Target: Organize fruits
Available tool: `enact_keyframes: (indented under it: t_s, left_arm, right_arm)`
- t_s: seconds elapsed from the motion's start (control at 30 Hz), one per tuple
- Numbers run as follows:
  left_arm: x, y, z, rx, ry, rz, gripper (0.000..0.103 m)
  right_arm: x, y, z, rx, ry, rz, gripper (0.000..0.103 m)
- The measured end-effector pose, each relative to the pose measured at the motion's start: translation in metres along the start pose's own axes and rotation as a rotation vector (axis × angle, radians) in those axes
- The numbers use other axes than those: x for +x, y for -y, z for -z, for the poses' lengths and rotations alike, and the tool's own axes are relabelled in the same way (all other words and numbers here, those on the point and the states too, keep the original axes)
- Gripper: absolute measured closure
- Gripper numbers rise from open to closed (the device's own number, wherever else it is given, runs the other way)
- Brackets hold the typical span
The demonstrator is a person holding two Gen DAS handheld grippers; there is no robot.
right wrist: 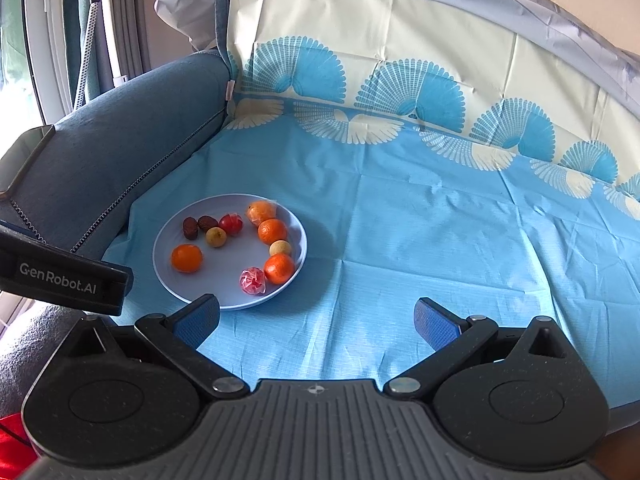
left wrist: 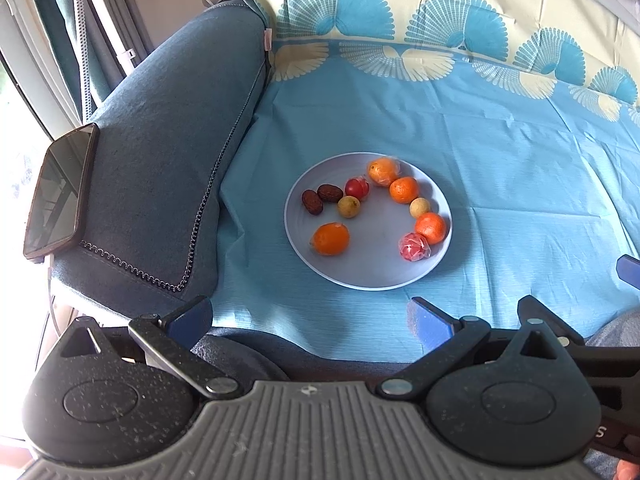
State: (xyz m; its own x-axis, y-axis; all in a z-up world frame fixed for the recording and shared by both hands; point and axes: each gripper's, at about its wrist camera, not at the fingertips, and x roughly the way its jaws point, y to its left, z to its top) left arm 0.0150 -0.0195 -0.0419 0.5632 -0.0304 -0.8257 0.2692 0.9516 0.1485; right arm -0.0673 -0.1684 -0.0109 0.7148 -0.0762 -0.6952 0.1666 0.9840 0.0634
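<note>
A pale blue plate (left wrist: 372,276) (right wrist: 224,296) sits on a blue cloth and holds several fruits: oranges (left wrist: 329,238) (right wrist: 187,258), two dark dates (left wrist: 312,202) (right wrist: 190,227), a red fruit (left wrist: 357,187) (right wrist: 231,223), two small yellow fruits (left wrist: 349,207) (right wrist: 216,237) and a pink wrapped one (left wrist: 414,247) (right wrist: 252,280). My left gripper (left wrist: 310,320) is open and empty, just short of the plate's near rim. My right gripper (right wrist: 318,320) is open and empty, to the right of the plate, its left finger over the rim.
A blue sofa armrest (left wrist: 168,152) (right wrist: 120,148) rises left of the plate, with a phone (left wrist: 60,192) lying on it. The patterned cloth (left wrist: 520,160) (right wrist: 440,220) stretches to the right and up the sofa back. The left gripper's body (right wrist: 60,276) shows at the right view's left edge.
</note>
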Motion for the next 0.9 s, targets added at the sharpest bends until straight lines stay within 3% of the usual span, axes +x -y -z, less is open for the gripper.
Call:
enact_keyframes:
  t_s: [0.9]
  left_arm:
    - [-0.0020, 0.0004, -0.0001, 0.000, 0.001, -0.007, 0.000]
  right_arm:
    - [-0.0004, -0.0012, -0.0008, -0.007, 0.006, -0.005, 0.001]
